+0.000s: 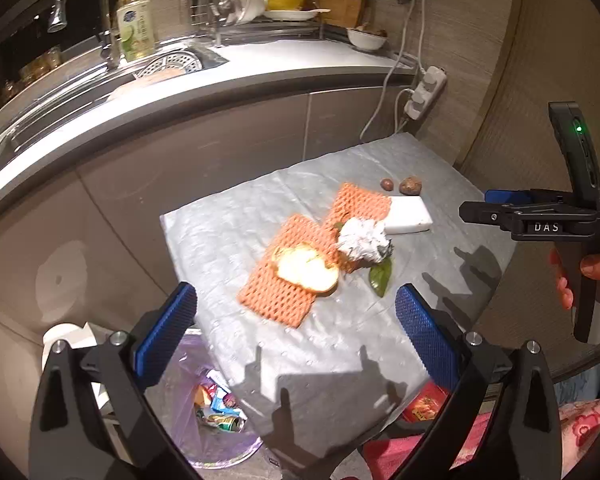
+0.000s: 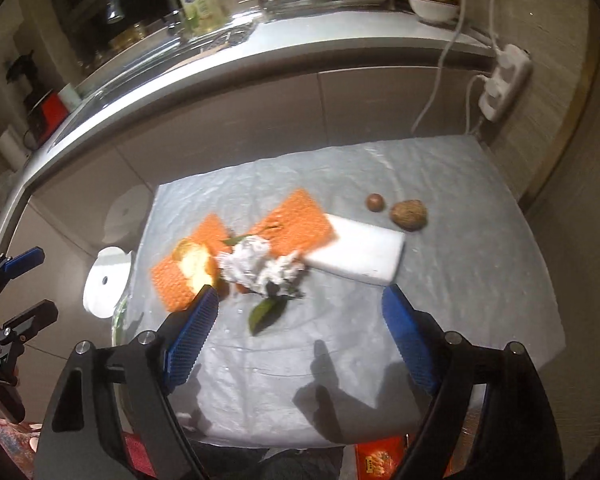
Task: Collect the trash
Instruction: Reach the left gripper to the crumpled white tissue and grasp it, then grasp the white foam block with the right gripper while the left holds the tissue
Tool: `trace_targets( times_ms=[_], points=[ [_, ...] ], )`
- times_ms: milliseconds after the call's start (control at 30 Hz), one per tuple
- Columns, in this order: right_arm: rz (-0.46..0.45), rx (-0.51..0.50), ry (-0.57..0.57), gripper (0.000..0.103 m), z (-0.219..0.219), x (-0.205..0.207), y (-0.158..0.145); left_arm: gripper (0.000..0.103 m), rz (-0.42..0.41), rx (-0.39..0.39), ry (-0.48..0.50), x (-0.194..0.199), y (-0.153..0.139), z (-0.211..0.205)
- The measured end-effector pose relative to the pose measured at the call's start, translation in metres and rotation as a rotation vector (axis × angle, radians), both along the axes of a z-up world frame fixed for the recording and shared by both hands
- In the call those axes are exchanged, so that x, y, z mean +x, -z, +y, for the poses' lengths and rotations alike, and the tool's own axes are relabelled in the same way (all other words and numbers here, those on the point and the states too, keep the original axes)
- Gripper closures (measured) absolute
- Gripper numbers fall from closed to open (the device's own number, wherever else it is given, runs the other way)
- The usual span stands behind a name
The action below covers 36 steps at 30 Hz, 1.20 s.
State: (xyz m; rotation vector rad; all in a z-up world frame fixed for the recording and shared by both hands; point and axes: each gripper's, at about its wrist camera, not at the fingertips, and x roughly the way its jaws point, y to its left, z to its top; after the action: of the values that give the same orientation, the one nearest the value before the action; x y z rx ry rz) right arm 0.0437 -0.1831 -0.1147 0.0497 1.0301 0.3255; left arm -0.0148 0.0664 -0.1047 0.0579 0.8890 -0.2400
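We see the trash bin (image 1: 216, 412) at lower left, wrappers inside. Left gripper (image 1: 296, 320) fingers wide, empty. Mid-frame on the table (image 1: 228, 224): bread (image 1: 306, 268), crumpled paper (image 1: 362, 242), leaf (image 1: 381, 276). Right gripper (image 2: 300, 312) fingers wide, empty.

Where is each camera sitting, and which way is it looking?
Left wrist: sits on the left gripper, looking down over the table edge and trash bin; shows its own open blue fingers, plus the right gripper and the hand holding it.
Right wrist: sits on the right gripper, looking down at the table towards the kitchen counter; shows its own open fingers and the left gripper at the left edge.
Shared: orange nets, bread, crumpled paper, white block, leaf.
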Motion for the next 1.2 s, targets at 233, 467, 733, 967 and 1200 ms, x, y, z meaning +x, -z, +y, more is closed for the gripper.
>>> trace_targets(
  times_ms=[233, 467, 733, 967, 1200],
  points=[
    [0.006, -0.008, -0.005, 0.019, -0.048, 0.015, 0.002, 0.008, -0.017, -0.003, 0.051, 0.042, 0.023, -0.068],
    [0.034, 0.028, -0.017, 0.019, -0.076, 0.029, 0.012, 0.024, -0.002, 0.089, 0.125, 0.075, 0.058, -0.117],
    [0.085, 0.064, -0.032, 0.019, -0.093, 0.041, 0.033, 0.044, 0.071, 0.23, 0.163, 0.097, 0.103, -0.141],
    [0.108, 0.08, -0.054, 0.019, -0.096, 0.051, 0.046, 0.091, 0.118, 0.191, 0.117, 0.115, 0.11, -0.134],
    [0.106, 0.071, -0.151, 0.019, -0.081, 0.059, 0.053, 0.094, 0.135, 0.064, 0.074, 0.109, 0.085, -0.115]
  ],
)
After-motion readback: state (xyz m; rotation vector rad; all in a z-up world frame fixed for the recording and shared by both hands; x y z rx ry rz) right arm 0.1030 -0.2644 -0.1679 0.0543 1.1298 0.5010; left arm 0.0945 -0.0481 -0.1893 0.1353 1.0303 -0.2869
